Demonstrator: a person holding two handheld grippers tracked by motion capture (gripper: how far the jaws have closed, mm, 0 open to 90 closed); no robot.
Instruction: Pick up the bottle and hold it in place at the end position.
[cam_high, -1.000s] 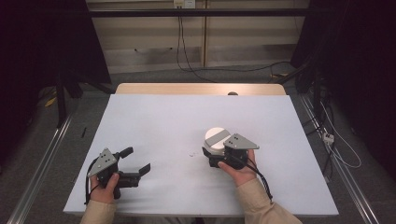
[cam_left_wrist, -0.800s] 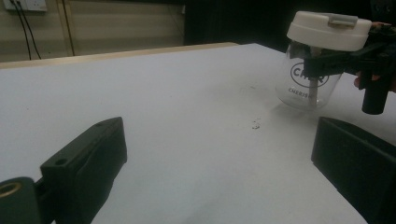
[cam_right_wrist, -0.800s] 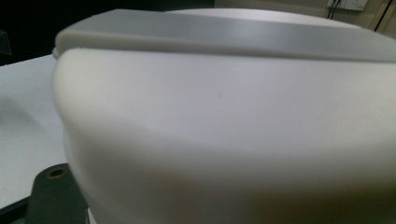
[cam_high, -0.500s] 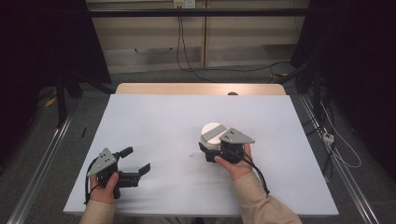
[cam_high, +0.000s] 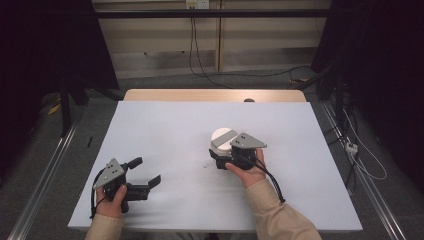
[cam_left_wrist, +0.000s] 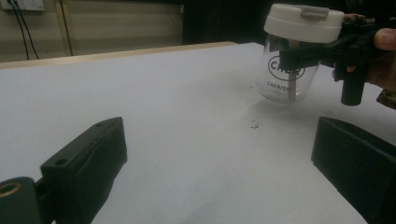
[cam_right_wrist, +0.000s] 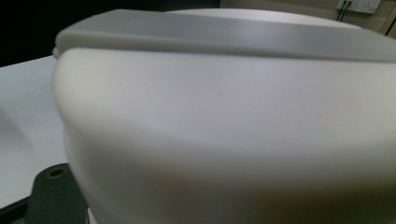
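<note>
A clear glass jar (cam_high: 223, 139) with a white lid and dark lettering is held at the middle right of the white table (cam_high: 165, 125). My right gripper (cam_high: 220, 151) is shut on the jar's body below the lid. In the left gripper view the jar (cam_left_wrist: 288, 74) leans slightly, with black jaws across it and a shadow under it; I cannot tell whether it touches the table. In the right gripper view its white lid (cam_right_wrist: 224, 130) sits very close. My left gripper (cam_high: 147, 171) rests open near the front left corner, nothing between its jaws (cam_left_wrist: 219, 154).
A wooden strip (cam_high: 210, 95) runs along the table's far edge, with a small dark object (cam_high: 248, 100) on it. A few dark specks (cam_high: 205, 165) lie left of the jar. Cables and a plug (cam_high: 351, 147) lie on the floor to the right.
My right gripper has carried the jar a little farther from the person and slightly to the left. The left gripper has stayed where it was.
</note>
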